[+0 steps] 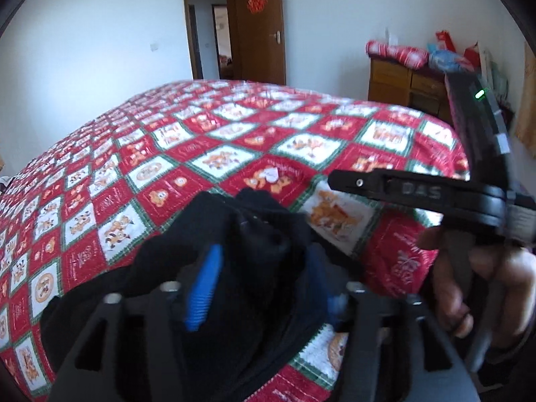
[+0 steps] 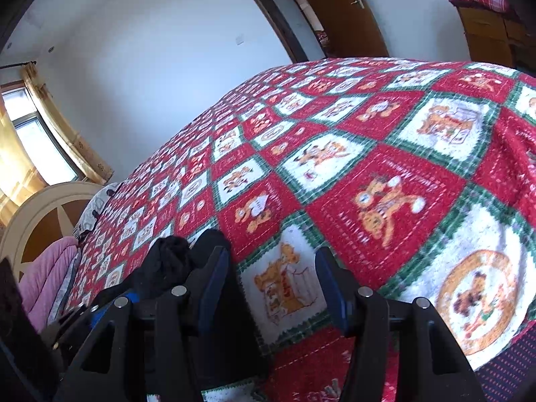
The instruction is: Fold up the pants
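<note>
black pants bunched in the left jaws

between the left gripper [image 1: 261, 284]'s parted blue pads sits bunched pants [image 1: 254, 227], seemingly unpinched, likely just set down for folding. right gripper [image 2: 273, 288] gapes empty over the quilt [image 2: 368, 154]; pants lie left of it.

Both wrist cams low, close over bed quilt [image 1: 234, 140] — facing doorway [image 2: 301, 16]; shared — quilt, door.
</note>
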A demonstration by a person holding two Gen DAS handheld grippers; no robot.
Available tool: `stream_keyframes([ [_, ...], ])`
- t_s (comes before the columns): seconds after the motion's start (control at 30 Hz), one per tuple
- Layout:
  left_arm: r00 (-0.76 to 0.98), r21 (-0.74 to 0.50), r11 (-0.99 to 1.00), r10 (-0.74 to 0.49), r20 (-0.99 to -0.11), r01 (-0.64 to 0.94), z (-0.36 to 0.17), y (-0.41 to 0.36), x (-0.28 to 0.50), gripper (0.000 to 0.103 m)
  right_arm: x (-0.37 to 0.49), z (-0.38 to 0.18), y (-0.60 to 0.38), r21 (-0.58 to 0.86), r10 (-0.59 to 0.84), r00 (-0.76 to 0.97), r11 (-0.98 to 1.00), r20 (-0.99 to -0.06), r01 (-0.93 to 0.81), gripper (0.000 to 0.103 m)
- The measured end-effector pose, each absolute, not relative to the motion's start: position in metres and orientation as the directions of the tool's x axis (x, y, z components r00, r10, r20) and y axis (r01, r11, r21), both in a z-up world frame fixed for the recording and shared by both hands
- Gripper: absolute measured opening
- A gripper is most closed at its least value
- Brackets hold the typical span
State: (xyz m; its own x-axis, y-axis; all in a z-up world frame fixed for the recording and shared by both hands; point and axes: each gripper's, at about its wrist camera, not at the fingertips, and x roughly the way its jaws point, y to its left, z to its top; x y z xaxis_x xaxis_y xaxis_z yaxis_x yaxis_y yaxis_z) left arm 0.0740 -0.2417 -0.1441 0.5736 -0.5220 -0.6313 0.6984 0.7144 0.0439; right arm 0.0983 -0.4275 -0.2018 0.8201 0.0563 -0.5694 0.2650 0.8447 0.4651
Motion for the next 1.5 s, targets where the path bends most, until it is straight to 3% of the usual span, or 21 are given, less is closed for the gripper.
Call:
stream_keyframes([
  [0.13,0.631,0.064,0.747,-0.51,-0.584,0.662,-0.13,-0.215,0.068,0.077,0.093,-0.197,-0.431,0.464,0.034,0.838,0.845,-0.545,0.267,0.056],
  [0.3,0.69,0.027,0.824,-0.455,-0.563,0.566,-0.126,-0.16,0.078,0.081,0.091,-0.183,-0.409,0.437,0.102,0.867,0.888,-0.487,0.141,0.06],
  [0.47,0.733,-0.02,0.89,-0.387,-0.559,0.455,-0.146,-0.106,0.088,0.097,0.092,-0.171,-0.362,0.271,0.143,0.876,0.963,-0.46,-0.015,0.06],
  [0.63,0.707,-0.088,0.911,-0.37,-0.603,0.402,-0.176,-0.087,0.1,0.097,0.109,-0.19,-0.344,0.226,0.171,0.818,0.973,-0.549,-0.052,0.06],
  [0.73,0.696,-0.094,0.914,-0.365,-0.618,0.396,-0.185,-0.087,0.103,0.097,0.107,-0.192,-0.336,0.194,0.193,0.81,0.976,-0.554,-0.1,0.06],
  [0.77,0.692,-0.095,0.914,-0.363,-0.624,0.394,-0.188,-0.087,0.104,0.097,0.106,-0.193,-0.332,0.173,0.19,0.807,0.979,-0.559,-0.111,0.058],
  [0.93,0.686,-0.085,0.918,-0.349,-0.638,0.389,-0.196,-0.086,0.102,0.097,0.113,-0.203,-0.326,0.119,0.154,0.77,0.988,-0.619,-0.102,0.016],
  [1.13,0.702,-0.091,0.925,-0.342,-0.625,0.37,-0.193,-0.08,0.102,0.103,0.093,-0.175,-0.34,0.166,0.176,0.808,0.981,-0.562,-0.098,0.014],
  [1.23,0.681,-0.106,0.924,-0.345,-0.646,0.368,-0.202,-0.08,0.106,0.103,0.092,-0.171,-0.343,0.123,0.113,0.784,0.991,-0.611,-0.046,0.014],
  [1.33,0.652,-0.114,0.923,-0.342,-0.676,0.366,-0.215,-0.081,0.111,0.103,0.113,-0.206,-0.352,0.115,0.081,0.681,0.993,-0.728,0.004,0.014],
  [1.5,0.666,-0.146,0.932,-0.34,-0.664,0.33,-0.211,-0.069,0.113,0.103,0.114,-0.207,-0.352,0.094,0.07,0.682,0.996,-0.728,-0.002,0.015],
])
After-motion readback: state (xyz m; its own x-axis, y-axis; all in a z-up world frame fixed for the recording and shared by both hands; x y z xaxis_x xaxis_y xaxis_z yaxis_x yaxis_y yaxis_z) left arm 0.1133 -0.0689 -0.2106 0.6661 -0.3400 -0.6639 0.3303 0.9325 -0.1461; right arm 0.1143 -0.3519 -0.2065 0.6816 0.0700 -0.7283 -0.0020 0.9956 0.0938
